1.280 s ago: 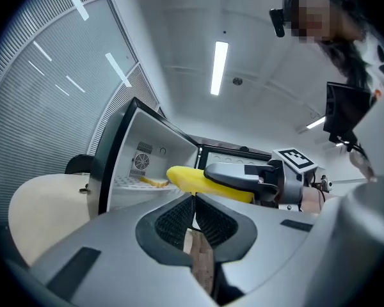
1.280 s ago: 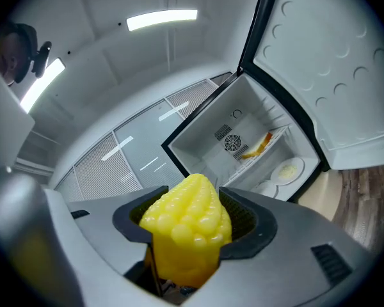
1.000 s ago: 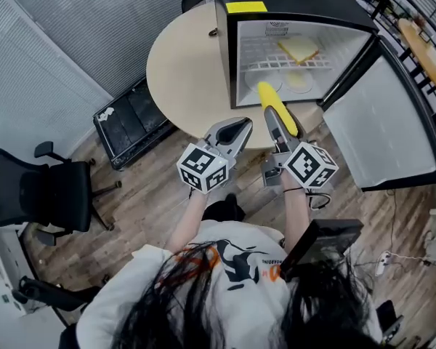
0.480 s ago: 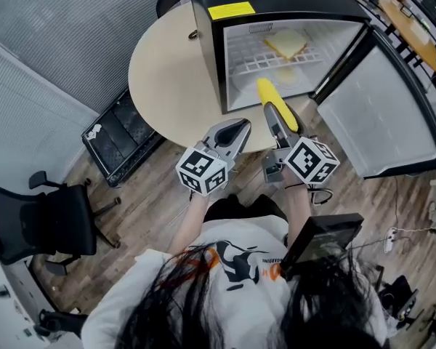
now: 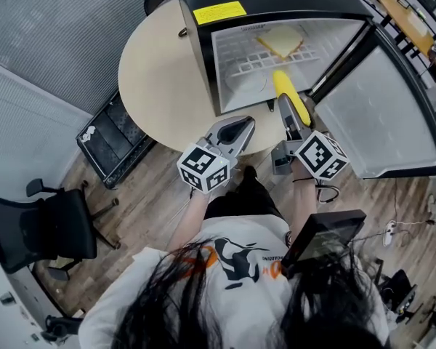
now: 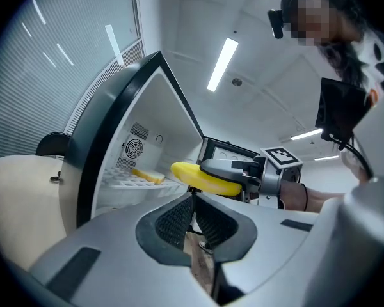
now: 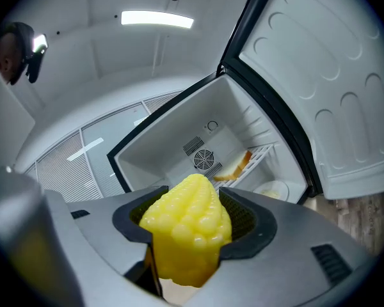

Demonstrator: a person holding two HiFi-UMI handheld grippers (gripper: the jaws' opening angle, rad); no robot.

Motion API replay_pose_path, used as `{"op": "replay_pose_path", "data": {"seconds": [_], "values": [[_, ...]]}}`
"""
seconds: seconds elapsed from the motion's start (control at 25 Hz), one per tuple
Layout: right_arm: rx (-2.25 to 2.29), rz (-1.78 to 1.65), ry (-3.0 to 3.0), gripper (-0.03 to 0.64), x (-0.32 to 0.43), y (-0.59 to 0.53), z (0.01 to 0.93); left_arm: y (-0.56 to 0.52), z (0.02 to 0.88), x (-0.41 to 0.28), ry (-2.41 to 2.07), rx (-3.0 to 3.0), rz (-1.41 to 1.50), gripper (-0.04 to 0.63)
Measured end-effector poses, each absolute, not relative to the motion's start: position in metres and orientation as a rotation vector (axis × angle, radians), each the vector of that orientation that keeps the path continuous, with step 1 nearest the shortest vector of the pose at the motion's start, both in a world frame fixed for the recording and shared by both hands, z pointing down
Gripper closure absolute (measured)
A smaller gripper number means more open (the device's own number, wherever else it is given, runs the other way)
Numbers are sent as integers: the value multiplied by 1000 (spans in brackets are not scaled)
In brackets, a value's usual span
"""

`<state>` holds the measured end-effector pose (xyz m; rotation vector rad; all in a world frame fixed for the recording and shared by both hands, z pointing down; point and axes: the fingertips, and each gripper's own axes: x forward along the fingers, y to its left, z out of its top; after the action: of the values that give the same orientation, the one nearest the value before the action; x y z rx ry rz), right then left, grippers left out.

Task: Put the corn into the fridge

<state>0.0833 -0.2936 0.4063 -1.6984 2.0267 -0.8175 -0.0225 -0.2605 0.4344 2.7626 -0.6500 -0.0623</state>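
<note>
A yellow corn cob (image 5: 291, 98) is clamped lengthwise in my right gripper (image 5: 288, 107), which is shut on it. Its tip points into the open front of the black mini fridge (image 5: 203, 57), near the hinge side. In the right gripper view the corn (image 7: 189, 229) fills the jaws, and the white fridge interior (image 7: 179, 146) lies ahead. My left gripper (image 5: 241, 124) is shut and holds nothing. It hovers at the table edge, left of the corn. The left gripper view shows its closed tips (image 6: 194, 197), with the corn (image 6: 205, 178) beyond them.
The fridge stands on a round beige table (image 5: 156, 78), its door (image 5: 378, 115) swung wide to the right. A slice of bread (image 5: 280, 41) lies on the wire shelf, a white plate (image 5: 251, 86) below it. An office chair (image 5: 43, 224) and a black case (image 5: 112, 140) stand at left.
My right gripper has carried the corn to the right along the fridge's open front, toward the hinge side. The left gripper has shifted a little with it and stays shut.
</note>
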Motion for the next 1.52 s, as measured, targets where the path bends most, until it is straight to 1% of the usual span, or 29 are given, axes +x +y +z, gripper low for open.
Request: {"op": "replay_pose_path", "data": {"seconds": [0.6, 1.04, 1.2, 1.52], "values": [[-1887, -766, 1998, 366, 162, -366, 425, -322, 427, 46, -549, 2803, -25, 583], [-2088, -693, 2023, 366, 218, -416, 445, -361, 425, 78, -575, 2816, -5, 583], [-2238, -612, 2091, 365, 228, -427, 457, -369, 426, 88, -571, 2818, 11, 583], [-2333, -445, 2237, 365, 225, -454, 458, -383, 434, 101, -567, 2815, 28, 583]]}}
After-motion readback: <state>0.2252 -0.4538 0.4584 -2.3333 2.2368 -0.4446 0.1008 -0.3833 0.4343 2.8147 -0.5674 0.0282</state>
